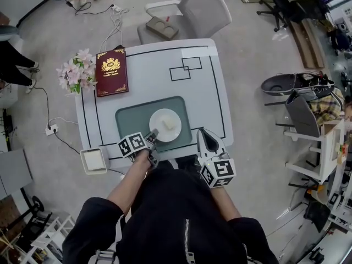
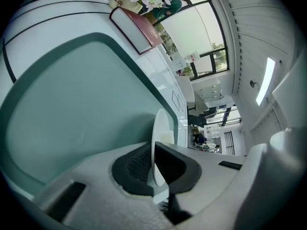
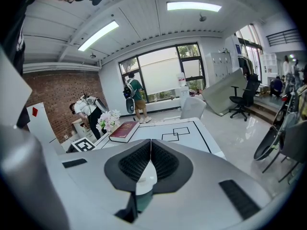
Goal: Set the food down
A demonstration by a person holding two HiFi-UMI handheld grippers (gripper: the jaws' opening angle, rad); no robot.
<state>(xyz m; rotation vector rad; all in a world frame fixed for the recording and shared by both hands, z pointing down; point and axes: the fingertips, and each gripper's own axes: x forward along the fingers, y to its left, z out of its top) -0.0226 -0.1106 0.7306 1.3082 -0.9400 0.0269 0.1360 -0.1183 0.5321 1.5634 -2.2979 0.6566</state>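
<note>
A white plate (image 1: 165, 125) with a pale piece of food (image 1: 169, 124) lies on a grey-green placemat (image 1: 127, 124) on the white table (image 1: 148, 59). My left gripper (image 1: 153, 133) is shut on the plate's near-left rim. In the left gripper view the plate (image 2: 159, 128) stands edge-on between the two pads, over the placemat (image 2: 86, 104). My right gripper (image 1: 202, 132) hovers at the table's front right edge, just right of the placemat. In the right gripper view my right gripper (image 3: 151, 150) is shut, with nothing between its pads.
A dark red book (image 1: 111, 71) lies at the table's far left, with a bunch of pink flowers (image 1: 77, 70) beside it. Black rectangles (image 1: 186, 69) are drawn on the far tabletop. A grey chair (image 1: 192, 12) stands beyond the table. A small white tray (image 1: 94, 160) sits left of my left arm.
</note>
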